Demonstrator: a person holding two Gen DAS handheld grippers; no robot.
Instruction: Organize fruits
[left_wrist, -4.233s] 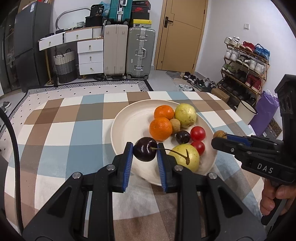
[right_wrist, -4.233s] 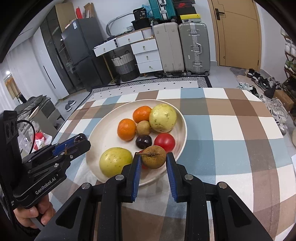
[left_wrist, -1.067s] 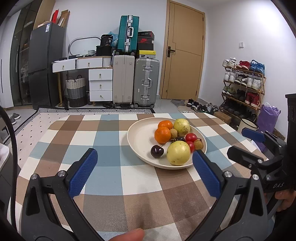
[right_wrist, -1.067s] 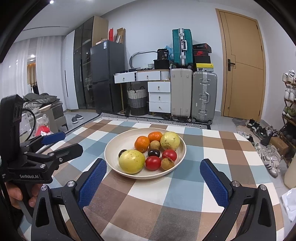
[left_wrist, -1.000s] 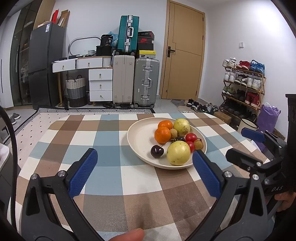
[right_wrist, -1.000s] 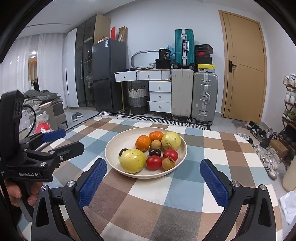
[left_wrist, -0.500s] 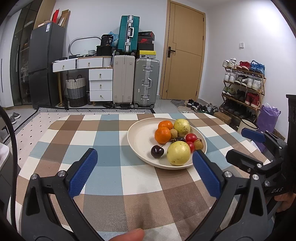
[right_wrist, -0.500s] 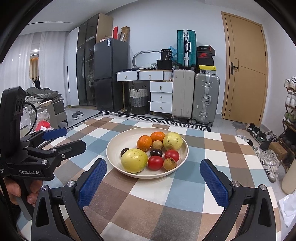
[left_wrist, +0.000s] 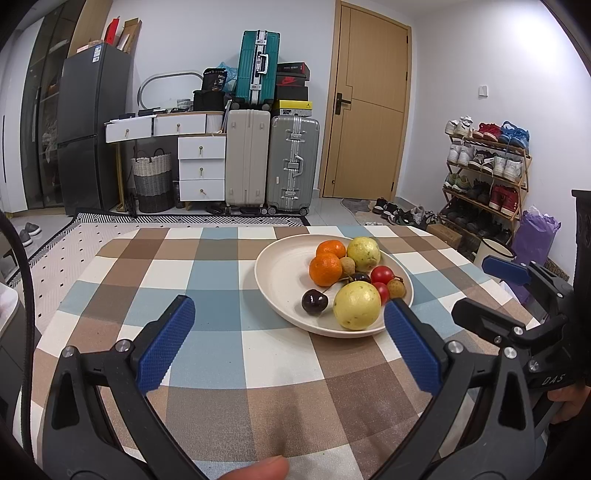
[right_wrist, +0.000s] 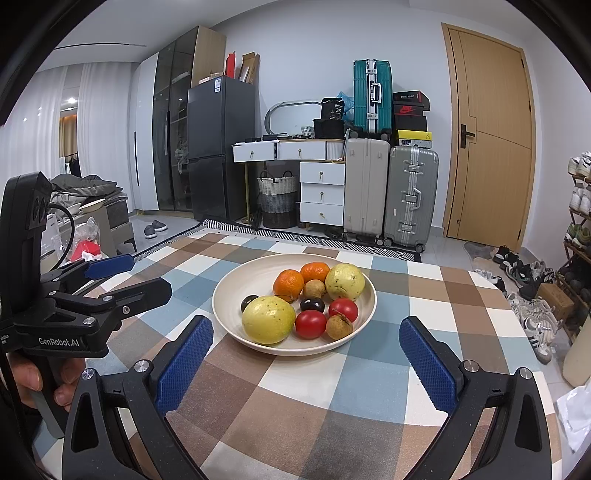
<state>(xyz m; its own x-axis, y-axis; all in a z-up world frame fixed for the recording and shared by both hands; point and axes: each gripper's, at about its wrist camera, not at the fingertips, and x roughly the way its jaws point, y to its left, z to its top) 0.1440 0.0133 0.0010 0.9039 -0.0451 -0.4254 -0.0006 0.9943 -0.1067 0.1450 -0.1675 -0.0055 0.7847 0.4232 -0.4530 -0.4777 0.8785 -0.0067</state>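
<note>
Since four seconds earlier, both grippers had let go of their fruit and drawn back from the plate (right_wrist: 364, 314): the dark cherry (left_wrist: 314, 301) once pinched by the left gripper (left_wrist: 288, 343) now lay on the plate's near side, and the small brown fruit (right_wrist: 339, 326) once held by the right gripper (right_wrist: 306, 363) sat beside the two tomatoes (right_wrist: 311, 324). Over the last second almost nothing had shifted. Each gripper hovered above the checked tablecloth (left_wrist: 229, 354), its blue pads spread wide and holding nothing. All the fruit seen was gathered in the plate: two oranges (right_wrist: 289, 284), two yellow-green guavas (right_wrist: 269, 319), a second dark cherry and the small brown ones. The work looked complete or nearly so, and the risks were mostly of disturbance. The plate stood near the table's right-hand side, so a careless sweep of the right gripper might have nudged it outward. The round fruit lay loosely heaped; a knock to the rim could have sent a cherry or tomato rolling out.
</note>
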